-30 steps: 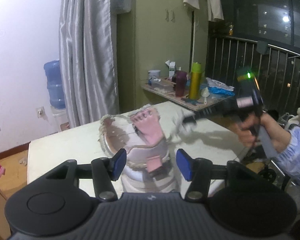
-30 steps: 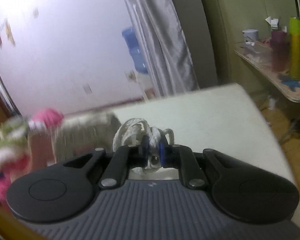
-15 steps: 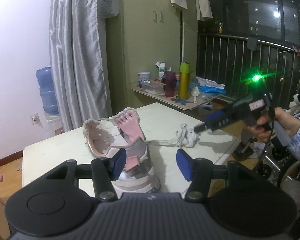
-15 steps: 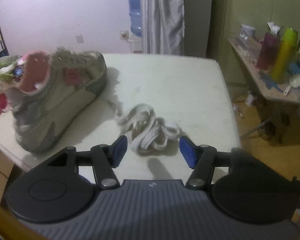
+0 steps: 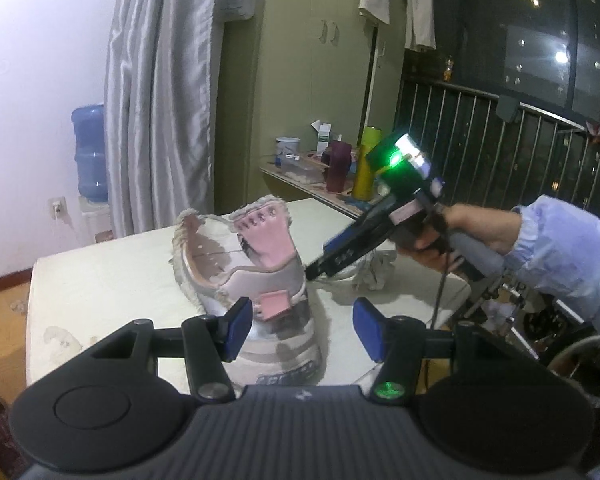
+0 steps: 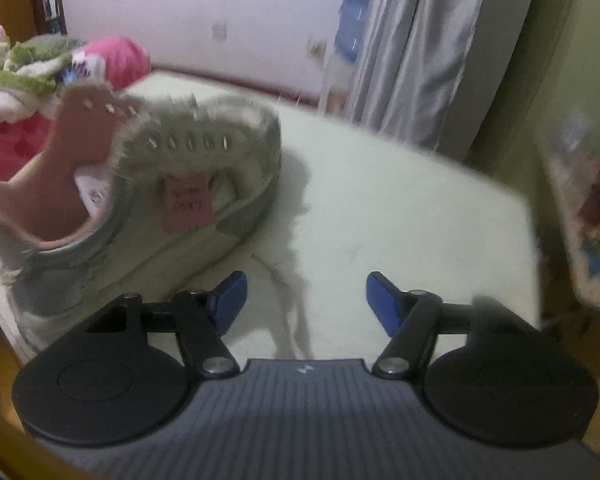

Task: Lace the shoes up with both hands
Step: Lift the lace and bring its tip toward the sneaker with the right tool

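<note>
A worn grey shoe (image 5: 236, 280) with a pink tongue (image 5: 266, 236) stands unlaced on the white table (image 5: 100, 280), heel toward my left gripper (image 5: 302, 326). That gripper is open just short of the heel, its pads off the shoe. The white lace (image 5: 374, 270) lies bunched on the table to the right of the shoe. My right gripper (image 5: 314, 270), held by a hand in a blue sleeve, points down beside the shoe's right flank, in front of the lace. In the right wrist view the right gripper (image 6: 304, 300) is open over bare table (image 6: 400, 208), with the shoe (image 6: 180, 184) to its left.
A side table (image 5: 300, 180) with bottles and cups stands behind the white table. A water bottle (image 5: 90, 152) and a curtain (image 5: 160, 100) are at the back left. A wheelchair (image 5: 560, 340) stands at the right. Pink and green cloth (image 6: 40, 80) lies beyond the shoe.
My right gripper opened and let go of the bunched lace, which now lies on the table. It then swung left toward the shoe. The left gripper stayed open near the heel.
</note>
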Demonstrator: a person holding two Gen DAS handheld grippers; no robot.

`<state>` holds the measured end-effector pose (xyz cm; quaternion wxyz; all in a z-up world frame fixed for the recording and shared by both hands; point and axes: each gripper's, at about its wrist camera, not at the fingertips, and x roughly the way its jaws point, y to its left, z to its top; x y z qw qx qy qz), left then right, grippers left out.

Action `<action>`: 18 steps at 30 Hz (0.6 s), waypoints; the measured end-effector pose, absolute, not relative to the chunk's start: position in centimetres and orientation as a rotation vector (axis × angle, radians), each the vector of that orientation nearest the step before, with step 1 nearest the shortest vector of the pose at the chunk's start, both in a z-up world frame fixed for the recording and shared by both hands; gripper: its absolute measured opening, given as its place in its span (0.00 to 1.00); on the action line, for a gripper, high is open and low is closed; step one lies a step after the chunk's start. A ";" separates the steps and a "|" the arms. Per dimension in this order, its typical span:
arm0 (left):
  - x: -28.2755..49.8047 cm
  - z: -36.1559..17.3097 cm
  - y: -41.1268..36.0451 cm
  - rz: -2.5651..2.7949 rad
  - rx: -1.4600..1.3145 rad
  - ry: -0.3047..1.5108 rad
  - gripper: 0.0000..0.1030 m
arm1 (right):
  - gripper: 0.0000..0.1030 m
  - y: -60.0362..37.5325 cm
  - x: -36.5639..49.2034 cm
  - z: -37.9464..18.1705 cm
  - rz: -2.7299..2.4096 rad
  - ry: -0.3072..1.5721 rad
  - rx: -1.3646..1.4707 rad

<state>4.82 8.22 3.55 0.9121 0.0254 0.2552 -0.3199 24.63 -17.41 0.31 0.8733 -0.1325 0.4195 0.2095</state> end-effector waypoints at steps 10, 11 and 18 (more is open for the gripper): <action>5.7 3.1 10.2 -0.638 -0.027 0.554 0.56 | 0.01 -18.6 25.5 -0.7 0.362 0.958 -0.181; 5.7 3.1 10.3 -0.635 -0.029 0.558 0.56 | 0.01 -18.8 25.3 -0.5 0.362 0.953 -0.172; 4.7 4.7 10.1 -0.652 -0.046 0.531 0.56 | 0.01 -21.8 23.5 6.2 0.371 0.768 -0.031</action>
